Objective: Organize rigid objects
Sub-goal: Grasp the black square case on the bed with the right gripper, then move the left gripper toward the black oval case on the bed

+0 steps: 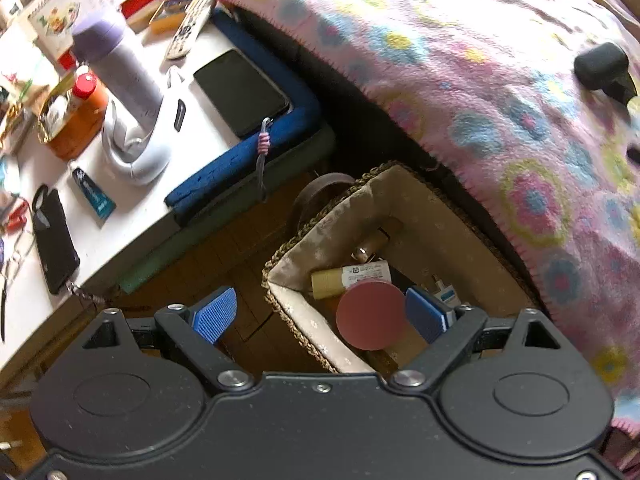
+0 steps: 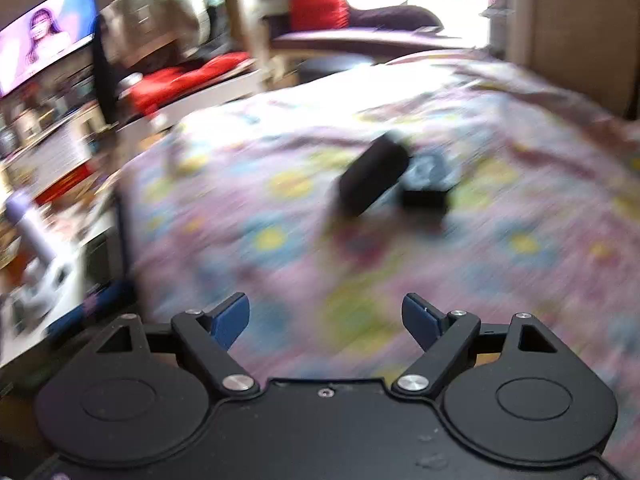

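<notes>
In the left wrist view, a woven basket (image 1: 316, 240) with a pale fabric lining stands on the floor beside the bed. It holds a yellow and white tube (image 1: 348, 278), a round pink lid (image 1: 372, 316) and other small items. My left gripper (image 1: 320, 312) hangs open over the basket's near corner, with nothing pressed between its blue pads. A black rounded case (image 1: 600, 66) lies on the floral blanket (image 1: 460, 80). In the blurred right wrist view, my right gripper (image 2: 326, 316) is open and empty above the blanket (image 2: 280, 240), short of the black case (image 2: 374, 176) and a black box (image 2: 426, 196).
A white table (image 1: 132, 216) to the left carries a purple flask (image 1: 116, 64), a remote (image 1: 188, 26), a black tablet (image 1: 242, 92), a phone (image 1: 54, 240), an orange jar (image 1: 86, 116) and a blue tube (image 1: 94, 194). A lit television (image 2: 44, 36) stands at the far left.
</notes>
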### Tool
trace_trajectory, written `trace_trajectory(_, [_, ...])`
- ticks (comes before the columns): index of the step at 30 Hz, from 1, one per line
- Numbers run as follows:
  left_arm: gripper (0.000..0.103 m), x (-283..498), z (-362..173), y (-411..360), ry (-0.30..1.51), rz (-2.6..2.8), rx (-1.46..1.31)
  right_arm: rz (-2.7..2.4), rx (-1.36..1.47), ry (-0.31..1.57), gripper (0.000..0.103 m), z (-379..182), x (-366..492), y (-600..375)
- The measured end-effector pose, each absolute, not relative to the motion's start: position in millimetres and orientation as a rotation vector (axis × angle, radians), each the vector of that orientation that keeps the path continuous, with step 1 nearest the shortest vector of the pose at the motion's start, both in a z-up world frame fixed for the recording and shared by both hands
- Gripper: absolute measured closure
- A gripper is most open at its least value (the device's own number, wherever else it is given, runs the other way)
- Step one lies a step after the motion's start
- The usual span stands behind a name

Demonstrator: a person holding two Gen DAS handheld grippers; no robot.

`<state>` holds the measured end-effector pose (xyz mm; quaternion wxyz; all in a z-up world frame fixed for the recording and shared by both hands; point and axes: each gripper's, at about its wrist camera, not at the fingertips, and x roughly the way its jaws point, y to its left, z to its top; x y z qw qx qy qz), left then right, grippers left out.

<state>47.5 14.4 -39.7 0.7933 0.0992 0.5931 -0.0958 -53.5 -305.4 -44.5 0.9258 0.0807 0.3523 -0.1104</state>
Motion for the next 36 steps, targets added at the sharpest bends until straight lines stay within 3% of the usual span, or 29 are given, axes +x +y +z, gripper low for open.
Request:
trace_trajectory(9, [0.015,43.1,-36.5,-5.2,1.233,-0.193,0.309,-0.422,0.031,0.685,0.020,-73.7,-1.2,-367.0])
trace_trajectory(23, [0.014,46.4,-41.8,-8.9,1.258,-0.163,0.320,-0.374,-0.058,0.683,0.020,-92.2,58.8,-368.6])
trace_trajectory(24, [0.014,46.5,-41.7,-9.0,1.258,-0.163,0.320,-0.377,-0.042,0.682,0.022,-92.2,62.2,-371.8])
trace_trajectory(26, [0.014,47.1,-42.0,-8.8,1.259,-0.159,0.319,-0.372,0.000,0.676,0.042,-92.8,62.9,-378.4])
trace_trajectory(36, [0.014,47.3,-37.6,-12.8,1.242,-0.168,0.309,-0.449,0.170,0.620,0.042,-85.5,20.1,-417.1])
